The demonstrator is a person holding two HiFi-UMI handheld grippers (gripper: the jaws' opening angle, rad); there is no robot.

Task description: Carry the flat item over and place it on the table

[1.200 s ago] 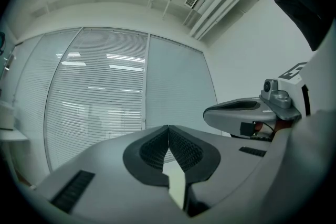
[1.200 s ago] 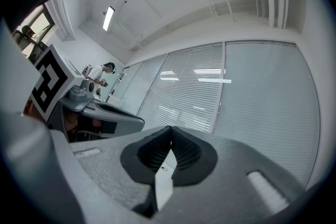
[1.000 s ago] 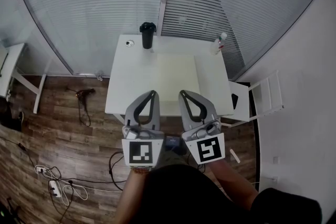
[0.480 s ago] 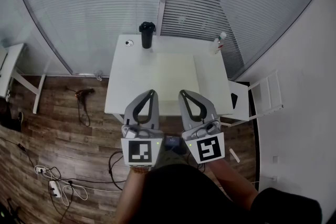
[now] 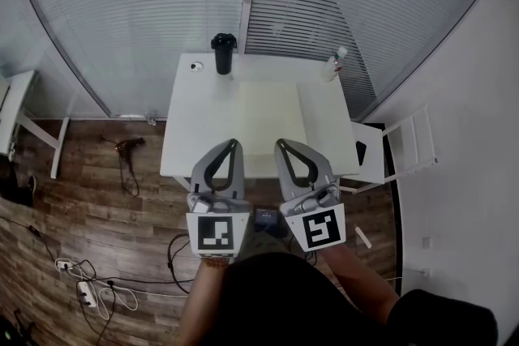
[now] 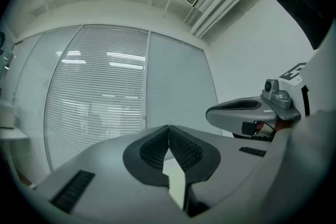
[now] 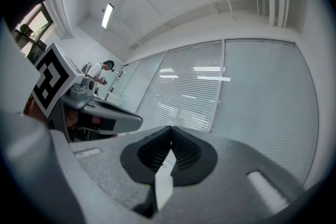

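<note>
While both hands hold level, I read my left claw as fully closed with nothing in it, and my right claw the same. Just beyond their tips stands the white square table. The pale cream flat rectangular sheet lies on it ahead of both claws, a little nearer the right one, touched by neither. Further ahead of the left claw stands a black cylindrical tumbler, and a white plastic bottle sits ahead of the right. Against a second ago, neither claw has moved or opened; only the table sits slightly higher in the head view.
</note>
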